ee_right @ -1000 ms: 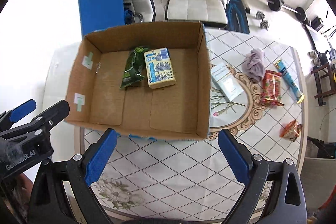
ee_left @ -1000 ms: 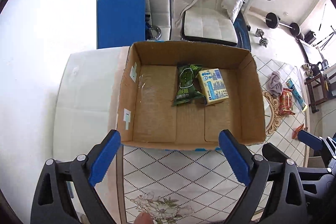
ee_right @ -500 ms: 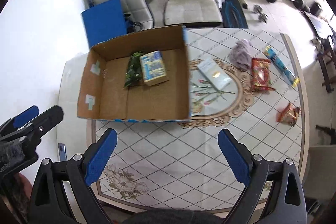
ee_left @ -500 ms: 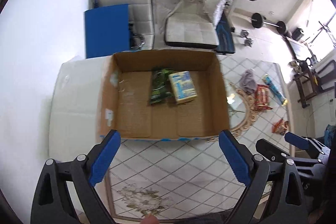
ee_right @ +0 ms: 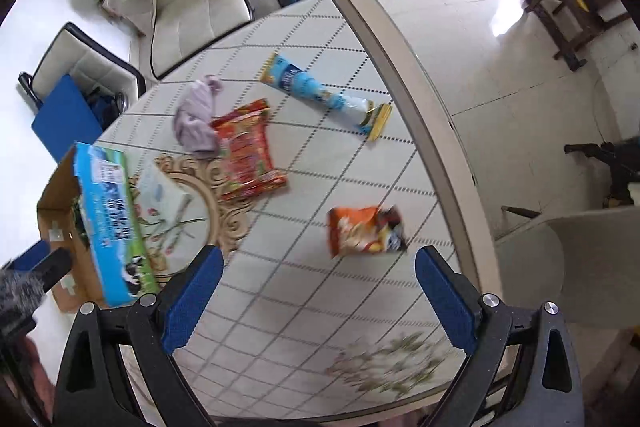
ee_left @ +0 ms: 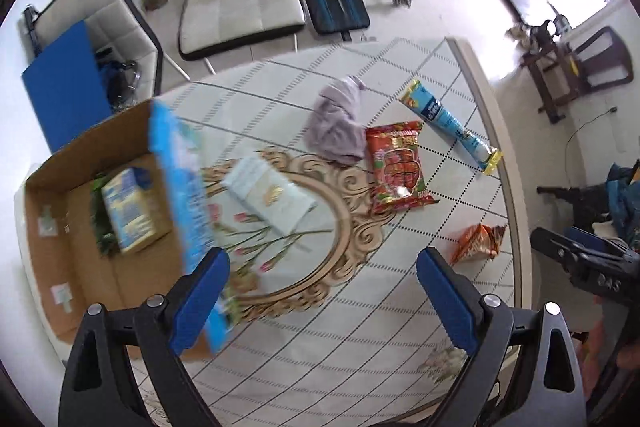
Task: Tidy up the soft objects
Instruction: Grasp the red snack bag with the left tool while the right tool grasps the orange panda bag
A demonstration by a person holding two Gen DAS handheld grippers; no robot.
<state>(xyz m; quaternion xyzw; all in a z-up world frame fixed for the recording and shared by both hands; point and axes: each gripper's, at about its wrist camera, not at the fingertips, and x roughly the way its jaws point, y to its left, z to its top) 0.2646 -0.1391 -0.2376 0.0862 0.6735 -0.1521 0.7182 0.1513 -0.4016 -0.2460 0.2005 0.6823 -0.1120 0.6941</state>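
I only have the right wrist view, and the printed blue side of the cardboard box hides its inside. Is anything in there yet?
Observer: Yes. In the left wrist view a yellow and blue carton lies on the floor of the cardboard box.
Operator: Just that one item?
Observer: No, a green packet lies against the carton's left side, partly hidden by it.
Operator: I see only one finger of the left gripper. Is it carrying anything?
Observer: No. The left gripper is open with nothing between its fingers, only the patterned table below.
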